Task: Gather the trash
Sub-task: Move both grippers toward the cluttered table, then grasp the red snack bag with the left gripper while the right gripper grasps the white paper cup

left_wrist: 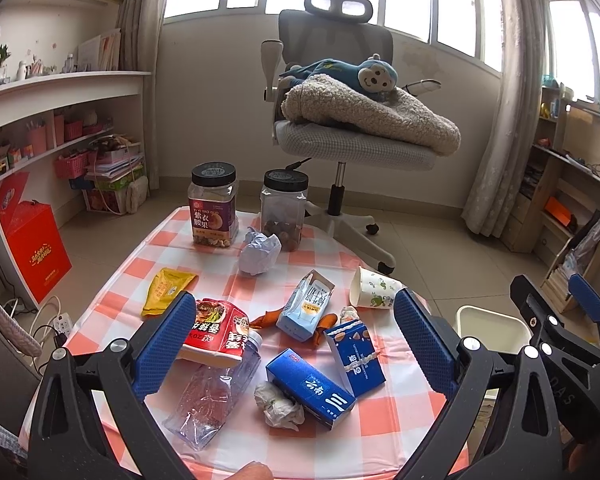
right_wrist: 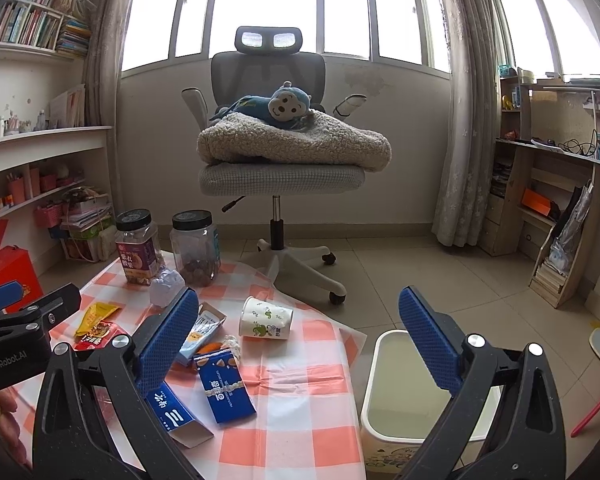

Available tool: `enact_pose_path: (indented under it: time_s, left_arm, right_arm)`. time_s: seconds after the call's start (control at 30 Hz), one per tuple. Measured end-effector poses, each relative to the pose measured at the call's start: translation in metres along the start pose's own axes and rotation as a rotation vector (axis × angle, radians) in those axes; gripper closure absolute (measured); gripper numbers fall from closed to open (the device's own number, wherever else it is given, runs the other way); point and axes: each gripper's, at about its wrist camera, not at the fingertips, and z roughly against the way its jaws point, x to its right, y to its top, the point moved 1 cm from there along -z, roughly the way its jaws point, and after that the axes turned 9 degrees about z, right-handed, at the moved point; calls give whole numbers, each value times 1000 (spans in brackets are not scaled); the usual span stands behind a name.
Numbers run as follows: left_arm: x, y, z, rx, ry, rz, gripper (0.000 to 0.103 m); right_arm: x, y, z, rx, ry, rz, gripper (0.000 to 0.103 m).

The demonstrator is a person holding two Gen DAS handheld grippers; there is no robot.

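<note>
Trash lies on a checked tablecloth (left_wrist: pixel 300 444): a crushed clear bottle (left_wrist: pixel 212 396), a red snack bag (left_wrist: pixel 216 330), a yellow wrapper (left_wrist: pixel 166 290), two blue cartons (left_wrist: pixel 310 388) (left_wrist: pixel 358 354), a light blue carton (left_wrist: pixel 306 306), a paper cup (left_wrist: pixel 374 288), crumpled paper (left_wrist: pixel 258 254) and a paper wad (left_wrist: pixel 280 404). My left gripper (left_wrist: pixel 296 344) is open and empty above them. My right gripper (right_wrist: pixel 300 344) is open and empty, over the table's right edge beside the white bin (right_wrist: pixel 384 436). The cup (right_wrist: pixel 266 318) and a blue carton (right_wrist: pixel 224 386) show there too.
Two black-lidded jars (left_wrist: pixel 213 204) (left_wrist: pixel 284 210) stand at the table's far edge. An office chair (left_wrist: pixel 340 128) with a blanket and toy monkey stands beyond. Shelves line the left wall; a wooden shelf unit is at right. The bin (left_wrist: pixel 492 328) sits on the floor right of the table.
</note>
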Motion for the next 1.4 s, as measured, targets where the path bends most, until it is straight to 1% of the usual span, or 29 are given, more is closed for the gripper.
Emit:
enact_pose_path:
  time_s: [0.03, 0.4, 0.47, 0.6, 0.77, 0.87, 1.0, 1.07, 1.1, 1.17, 1.27, 1.33, 1.37, 1.4]
  left_arm:
    - [0, 0, 0, -2, 0, 0, 7]
    - [0, -3, 2, -5, 1, 2, 7]
    - [-4, -11, -3, -22, 4, 5, 7]
    - [-5, -12, -4, -22, 6, 4, 7]
    - [-8, -15, -7, -49, 7, 13, 7]
    - [-10, -16, -11, -103, 10, 30, 7]
    - [-18, -15, -24, -222, 25, 68, 7]
    - [-26, -16, -33, -231, 31, 79, 7]
    - [-31, -16, -39, -280, 35, 99, 7]
    - [-42, -18, -49, -326, 37, 127, 7]
    - [-56, -18, -60, -365, 40, 158, 7]
    - [-62, -17, -69, -414, 42, 153, 7]
    - [-64, -17, -74, -439, 51, 139, 7]
    - [-66, -16, -80, -464, 52, 128, 7]
  right_arm:
    - [0, -1, 1, 21, 2, -12, 7]
    - [0, -3, 2, 39, 7, -27, 7]
    - [-1, -4, 1, 33, 10, -25, 7]
    - [-2, -6, -1, 31, 13, -20, 7]
    - [-3, -6, 1, 53, 15, -28, 7]
    - [-4, -6, -1, 62, 25, -36, 7]
    - [-6, -9, -10, 14, 57, -28, 7]
    - [-6, -11, -15, -20, 91, -60, 7]
    - [-6, -13, -18, -45, 104, -76, 7]
    - [-8, -15, -26, -94, 129, -85, 7]
    - [-13, -21, -37, -182, 175, -85, 7]
    - [-19, -26, -43, -235, 193, -57, 7]
    - [-19, -26, -47, -282, 212, -49, 7]
    - [-22, -28, -49, -311, 232, -36, 7]
